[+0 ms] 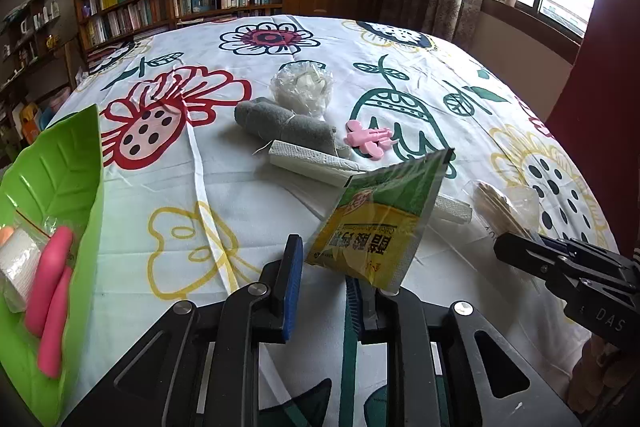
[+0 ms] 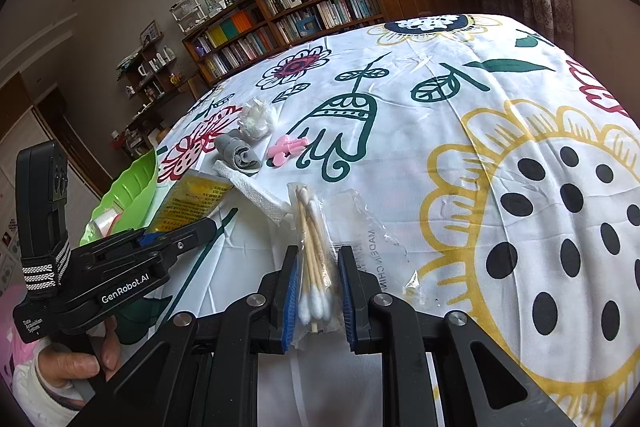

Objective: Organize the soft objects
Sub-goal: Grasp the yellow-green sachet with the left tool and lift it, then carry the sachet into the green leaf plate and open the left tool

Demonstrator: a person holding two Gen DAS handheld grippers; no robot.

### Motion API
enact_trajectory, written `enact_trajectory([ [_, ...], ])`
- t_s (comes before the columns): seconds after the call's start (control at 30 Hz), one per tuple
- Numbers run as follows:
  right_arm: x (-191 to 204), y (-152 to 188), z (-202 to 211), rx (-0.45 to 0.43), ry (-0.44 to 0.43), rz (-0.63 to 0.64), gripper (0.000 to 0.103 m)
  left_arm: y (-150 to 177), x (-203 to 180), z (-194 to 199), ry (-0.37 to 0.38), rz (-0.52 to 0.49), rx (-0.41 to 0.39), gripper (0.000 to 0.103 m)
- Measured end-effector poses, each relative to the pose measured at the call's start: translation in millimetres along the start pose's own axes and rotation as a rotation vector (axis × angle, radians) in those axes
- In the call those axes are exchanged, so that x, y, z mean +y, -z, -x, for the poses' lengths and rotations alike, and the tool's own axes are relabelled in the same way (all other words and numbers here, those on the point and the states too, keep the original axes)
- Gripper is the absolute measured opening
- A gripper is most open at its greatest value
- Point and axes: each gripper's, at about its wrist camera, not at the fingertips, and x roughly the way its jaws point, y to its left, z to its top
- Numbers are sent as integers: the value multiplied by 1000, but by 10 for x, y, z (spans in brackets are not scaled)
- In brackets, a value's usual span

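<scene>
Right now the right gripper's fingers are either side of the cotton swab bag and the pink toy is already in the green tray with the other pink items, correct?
Not quite. The right gripper does straddle the cotton swab bag, but the right wrist view shows the pink toy on the tablecloth beside the grey cloth roll, not in the green tray.
</scene>
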Motion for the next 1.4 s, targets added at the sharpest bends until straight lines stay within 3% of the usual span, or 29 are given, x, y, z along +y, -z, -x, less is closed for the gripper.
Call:
enact_trajectory([
  [0.3, 0, 0, 0, 0, 0, 0, 20, -54, -89, 27, 5, -24, -44, 26],
  [0.47, 1, 3, 0, -1, 0, 1, 20, -68, -82, 104, 15, -9, -73, 10],
  [0.8, -1, -2, 1, -1, 0, 0, 20, -31, -87, 306, 33, 15, -104, 9],
  [1.07, 2, -9, 12, -9, 0, 3, 20, 20, 27, 472, -14, 38, -130, 9],
  [1.4, 47, -12, 78, -33, 4, 21, 20, 163, 497, 769, -128, 130, -169, 9],
])
